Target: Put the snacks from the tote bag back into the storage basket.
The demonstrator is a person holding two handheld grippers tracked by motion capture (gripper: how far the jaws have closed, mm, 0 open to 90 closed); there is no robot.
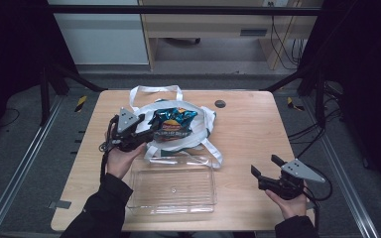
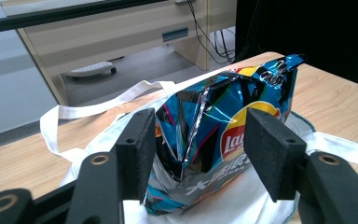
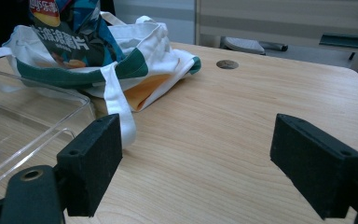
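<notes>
Closing my left gripper (image 2: 198, 154) squarely on the chip bag (image 1: 172, 124) matters most: its jaws straddle the bag's near end without pressing, on the tote (image 1: 198, 134) toward the table's (image 1: 248, 129) far edge. My right gripper (image 1: 268, 171) idles wide open near the front right corner.

I see a glossy foil crisp bag (image 2: 223, 135) on a matt white cloth tote (image 1: 198, 131). The tray (image 1: 171, 206) looks clear smooth plastic, and the table (image 3: 242, 121) pale wood grain.
</notes>
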